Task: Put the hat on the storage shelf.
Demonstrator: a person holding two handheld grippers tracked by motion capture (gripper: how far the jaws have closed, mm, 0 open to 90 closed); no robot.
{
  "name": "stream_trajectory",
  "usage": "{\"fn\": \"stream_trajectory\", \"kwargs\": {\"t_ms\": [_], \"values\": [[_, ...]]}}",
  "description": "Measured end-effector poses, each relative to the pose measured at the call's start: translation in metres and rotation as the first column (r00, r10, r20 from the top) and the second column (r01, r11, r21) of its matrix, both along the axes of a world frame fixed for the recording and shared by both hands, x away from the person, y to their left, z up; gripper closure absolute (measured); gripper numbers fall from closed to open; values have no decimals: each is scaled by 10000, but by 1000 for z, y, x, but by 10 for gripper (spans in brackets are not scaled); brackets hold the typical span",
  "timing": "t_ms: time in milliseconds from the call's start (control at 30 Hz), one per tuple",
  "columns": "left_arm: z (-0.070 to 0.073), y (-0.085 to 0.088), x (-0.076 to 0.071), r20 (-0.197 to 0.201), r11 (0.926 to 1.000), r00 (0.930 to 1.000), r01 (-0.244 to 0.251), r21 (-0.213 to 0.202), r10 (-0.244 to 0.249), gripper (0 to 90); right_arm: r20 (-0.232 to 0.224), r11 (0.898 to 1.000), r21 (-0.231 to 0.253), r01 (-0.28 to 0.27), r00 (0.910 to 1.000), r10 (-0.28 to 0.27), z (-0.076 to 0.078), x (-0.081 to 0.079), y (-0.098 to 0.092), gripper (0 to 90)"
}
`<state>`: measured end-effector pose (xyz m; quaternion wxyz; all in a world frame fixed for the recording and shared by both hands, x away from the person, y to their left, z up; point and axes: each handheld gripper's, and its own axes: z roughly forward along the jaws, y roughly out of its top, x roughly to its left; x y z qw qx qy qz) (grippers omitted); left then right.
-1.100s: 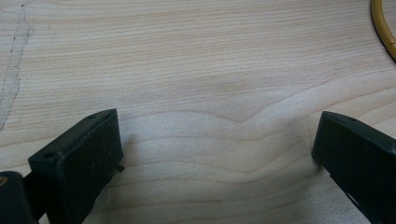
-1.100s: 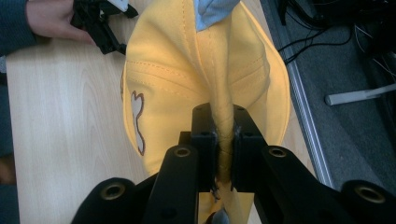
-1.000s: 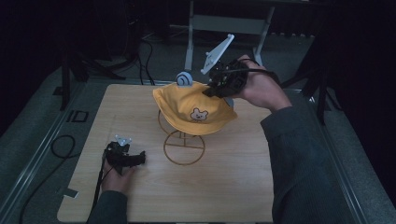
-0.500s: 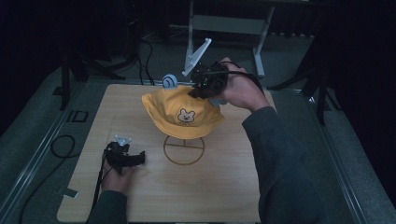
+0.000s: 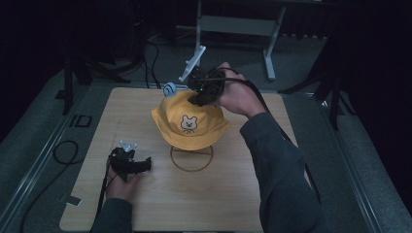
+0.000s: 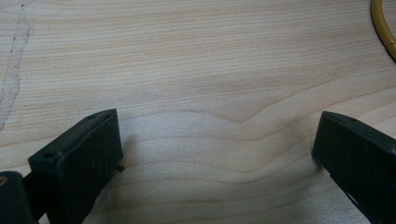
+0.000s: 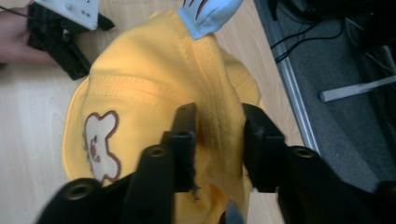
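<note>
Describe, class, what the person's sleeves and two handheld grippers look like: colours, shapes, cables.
Both forearms wear dark grey long sleeves. Each hand carries a black two-jaw tool: the left gripper and the right gripper, with blocky, squared black jaws. A black cable trails from each, and a pale three-cornered plate tops each.

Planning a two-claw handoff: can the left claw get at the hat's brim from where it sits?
Probably yes. The left claw rests open on the table, with bare wood between it and the yellow hat. The near brim overhangs the wire stand; the right claw is on the far crown.
</note>
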<state>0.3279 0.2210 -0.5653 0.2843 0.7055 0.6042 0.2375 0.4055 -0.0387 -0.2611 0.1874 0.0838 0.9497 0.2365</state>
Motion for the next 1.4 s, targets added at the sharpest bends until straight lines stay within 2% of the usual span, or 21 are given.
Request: {"fn": "stream_trajectory", "kwargs": {"t_ms": [133,200,300,367,500,567,700,867,933,1033,1200,1400], "values": [[0,0,0,3,10000,10000,6,19,-6,15,-80,9995,316,-30,10000,32,2,-2,1,591],[0,0,0,5,10000,10000,4,18,-4,15,-61,9995,307,4,10000,-3,3,-2,0,574],[0,0,0,17,10000,10000,-2,17,2,15,-88,9999,125,91,9999,-90,3,-1,-3,605],[0,0,0,3,10000,10000,5,17,-5,16,-150,9996,191,189,9997,-186,2,0,-8,610],[0,0,0,17,10000,10000,1,15,-1,15,-429,9986,40,536,9976,-534,-4,6,-17,614],[0,0,0,17,10000,10000,0,16,0,15,-607,9984,180,537,9968,-525,-7,7,-20,607],[0,0,0,18,10000,10000,-1,15,1,15,-716,9983,245,520,9962,-501,-7,5,-21,527],[0,0,0,29,10000,10000,-8,17,8,16,-837,9939,833,728,9943,-659,4,4,-31,389],[0,0,0,31,10000,10000,-10,16,10,16,-574,9911,1029,847,9952,-791,9,2,-36,323],[0,0,0,30,10000,10000,-8,17,8,15,-334,9852,1281,1139,9933,-1105,14,0,-45,287],[0,0,0,29,10000,10000,-10,16,10,15,-274,9759,1696,1375,9905,-1348,20,-1,-60,259],[0,0,0,33,10000,10000,-9,16,9,15,-182,9707,1864,1517,9884,-1509,19,0,-71,249]]}}
